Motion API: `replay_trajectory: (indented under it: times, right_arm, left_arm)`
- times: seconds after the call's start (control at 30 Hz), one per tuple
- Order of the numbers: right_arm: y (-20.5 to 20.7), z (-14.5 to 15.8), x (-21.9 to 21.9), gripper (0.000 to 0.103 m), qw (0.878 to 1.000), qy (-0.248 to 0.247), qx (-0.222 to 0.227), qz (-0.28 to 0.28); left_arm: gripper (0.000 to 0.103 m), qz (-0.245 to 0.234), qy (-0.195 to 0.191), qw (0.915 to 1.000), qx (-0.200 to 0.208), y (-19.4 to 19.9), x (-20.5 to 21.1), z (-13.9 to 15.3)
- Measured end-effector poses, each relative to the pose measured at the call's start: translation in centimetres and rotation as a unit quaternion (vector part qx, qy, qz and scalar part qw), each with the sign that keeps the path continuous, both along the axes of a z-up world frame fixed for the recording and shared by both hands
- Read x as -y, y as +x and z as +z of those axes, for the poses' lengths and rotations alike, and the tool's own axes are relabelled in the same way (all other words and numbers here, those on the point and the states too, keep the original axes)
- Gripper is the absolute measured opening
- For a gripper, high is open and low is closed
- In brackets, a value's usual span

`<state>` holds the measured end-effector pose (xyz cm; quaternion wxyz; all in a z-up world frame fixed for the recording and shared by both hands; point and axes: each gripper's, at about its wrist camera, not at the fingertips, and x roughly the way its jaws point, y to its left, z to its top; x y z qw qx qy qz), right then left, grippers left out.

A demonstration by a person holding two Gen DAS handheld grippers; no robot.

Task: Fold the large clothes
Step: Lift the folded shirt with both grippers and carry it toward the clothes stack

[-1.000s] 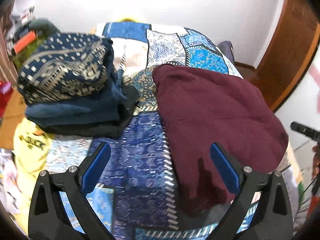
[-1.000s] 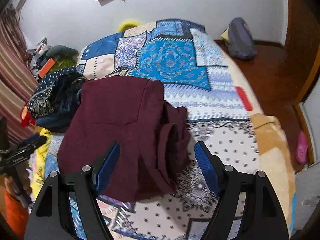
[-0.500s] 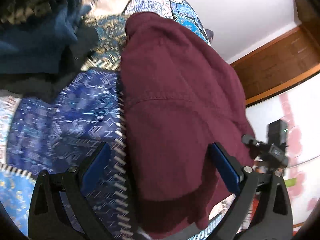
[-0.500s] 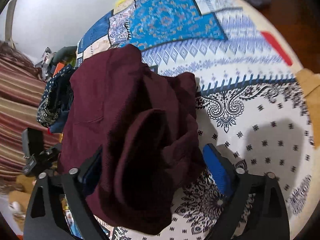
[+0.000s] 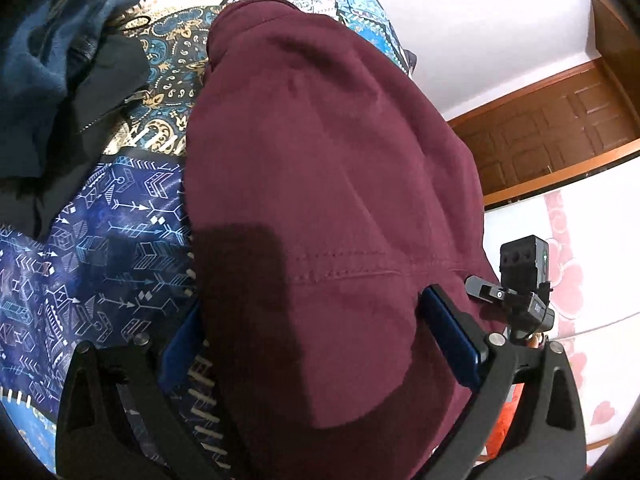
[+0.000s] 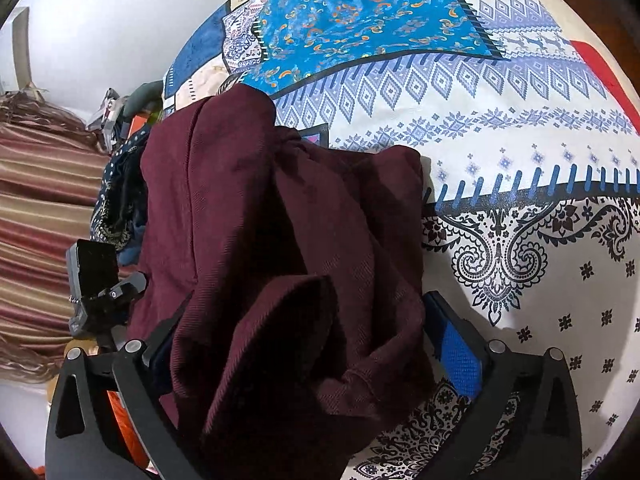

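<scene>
Bedspread (image 6: 500, 128) in blue and white patchwork covers the bed, and it is the only flat ground there is for folding. On it, near the front edge, lies the maroon garment (image 5: 320, 184), folded roughly and heaped on its right side, where a loose sleeve or flap (image 6: 288, 320) stands up in a ridge. A pile of dark clothes (image 5: 52, 80) sits just beside it on the left, touching or nearly so.

Both grippers point steeply down at the near end of the garment. The left gripper (image 5: 316, 344) has its jaws wide apart, one on the bedspread side and one over the cloth, with the garment's left edge between them and no pad pressing. The right gripper (image 6: 312, 344) has just been opening and now stands at its widest, straddling the bunched right side; its pads do not yet close on anything either.

To do this step well, I judge each side should take the near hem or corner alone. The right one needs care: the heap offers several layers, so it should pinch the lowest edge, not the raised flap. Both should close together, then lift evenly so the cloth stays taut between them and clear of the dark pile.
</scene>
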<state>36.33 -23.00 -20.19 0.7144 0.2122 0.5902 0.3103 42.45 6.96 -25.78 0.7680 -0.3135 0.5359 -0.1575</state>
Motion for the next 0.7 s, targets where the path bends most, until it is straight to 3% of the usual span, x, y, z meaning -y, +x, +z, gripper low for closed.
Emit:
replay_trajectory:
  times: [0.07,0.1,0.23,0.4,0.53,0.7]
  right_arm:
    - [-0.1,0.4,0.3,0.096,1.0,-0.004,0.007,0.0]
    - [-0.5,0.9,0.3,0.088,1.0,-0.007,0.012,0.001]
    - [-0.8,2.6,-0.3,0.068,0.999,-0.018,0.031,-0.001]
    - [-1.9,5.0,-1.3,0.048,0.997,-0.05,0.052,-0.009]
    - [-2.9,7.5,-2.0,0.039,0.996,-0.059,0.071,-0.009]
    - [-4.5,12.2,-3.6,0.037,0.991,-0.054,0.119,-0.012]
  left_arm:
    - [0.101,0.002,-0.01,0.9999,-0.002,0.1,0.0,0.1]
    - [0.098,0.004,-0.016,0.9999,-0.002,0.0,0.0,0.2]
    - [0.072,0.008,-0.01,0.9999,0.004,0.0,-0.7,0.6]
    - [0.054,0.001,-0.001,0.9998,0.021,-0.7,-0.3,3.2]
    - [0.042,-0.017,0.013,0.9981,0.057,-1.2,0.7,7.1]
    - [0.041,-0.025,0.03,0.9927,0.114,-2.4,0.1,13.3]
